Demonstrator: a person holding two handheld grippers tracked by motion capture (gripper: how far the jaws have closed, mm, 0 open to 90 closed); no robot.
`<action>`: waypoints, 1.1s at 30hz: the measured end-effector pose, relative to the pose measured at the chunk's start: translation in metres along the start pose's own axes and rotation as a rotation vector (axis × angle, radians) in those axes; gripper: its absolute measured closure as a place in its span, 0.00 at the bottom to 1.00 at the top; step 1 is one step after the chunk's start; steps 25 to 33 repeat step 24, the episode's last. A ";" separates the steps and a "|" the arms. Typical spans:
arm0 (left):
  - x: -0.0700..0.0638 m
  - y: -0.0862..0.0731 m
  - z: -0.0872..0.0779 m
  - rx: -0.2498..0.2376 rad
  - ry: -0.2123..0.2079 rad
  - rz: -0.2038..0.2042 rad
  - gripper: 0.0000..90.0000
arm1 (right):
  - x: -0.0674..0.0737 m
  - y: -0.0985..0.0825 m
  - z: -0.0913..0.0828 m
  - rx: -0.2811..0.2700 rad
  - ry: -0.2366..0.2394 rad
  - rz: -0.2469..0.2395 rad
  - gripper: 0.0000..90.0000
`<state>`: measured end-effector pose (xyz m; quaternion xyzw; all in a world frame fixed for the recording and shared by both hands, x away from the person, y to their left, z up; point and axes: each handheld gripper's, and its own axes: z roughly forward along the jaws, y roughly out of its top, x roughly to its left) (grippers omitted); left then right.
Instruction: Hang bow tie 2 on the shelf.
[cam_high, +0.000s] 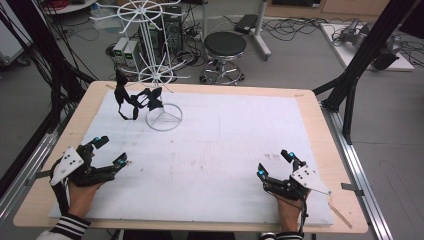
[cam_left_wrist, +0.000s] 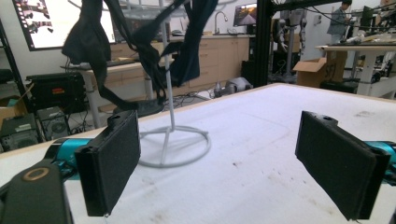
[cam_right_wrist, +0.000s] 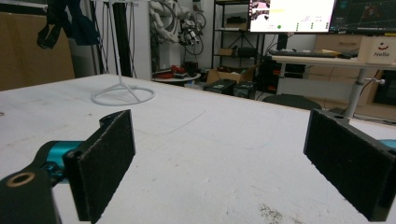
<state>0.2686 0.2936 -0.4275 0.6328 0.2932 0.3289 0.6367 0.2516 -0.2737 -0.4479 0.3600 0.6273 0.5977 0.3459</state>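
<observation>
- Two hand-held grippers parked on the white mat (cam_high: 235, 145) of a wooden table (cam_high: 320, 130), with nothing gripped.
- Left gripper (cam_high: 107, 152) near the mat's front-left corner, jaws spread wide and empty; in the left gripper view, black pads (cam_left_wrist: 112, 161) framing bare mat with a broad gap between.
- Right gripper (cam_high: 272, 164) near the front-right corner, likewise wide open and empty, pads (cam_right_wrist: 105, 161) well apart in the right gripper view.
- Black garment (cam_high: 134, 100) draped on a lower arm of the white wire rack (cam_high: 162, 107), the rack's ring base set near the mat's far-left corner.
- From the left gripper view, dark straps and fabric (cam_left_wrist: 140, 42) hanging around the rack's thin post (cam_left_wrist: 167, 102), clear of the mat.
- Exact kind of garment hard to tell from these angles; possibly a strappy top or underwear.
- Both grippers well apart from rack and garment, the left one nearer.
- Work judged at or near its start: no reach begun, no contact made, garment untouched on its arm.
- Left to do, by that reading: approach to the far-left corner, a grip on the hanging cloth, a lift off the wire arm.
- Beyond the far edge, a black stool (cam_high: 226, 47) and tangled floor cables (cam_high: 295, 25).
</observation>
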 end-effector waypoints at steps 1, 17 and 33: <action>-0.001 -0.002 0.000 0.002 0.001 0.004 0.16 | 0.000 0.000 0.000 -0.002 -0.004 -0.005 0.09; -0.003 -0.027 0.001 -0.004 -0.017 -0.025 0.16 | 0.001 -0.005 0.002 0.015 0.000 -0.011 0.09; -0.002 -0.028 -0.001 -0.021 -0.013 -0.043 0.16 | 0.002 -0.005 0.002 0.015 -0.004 -0.024 0.09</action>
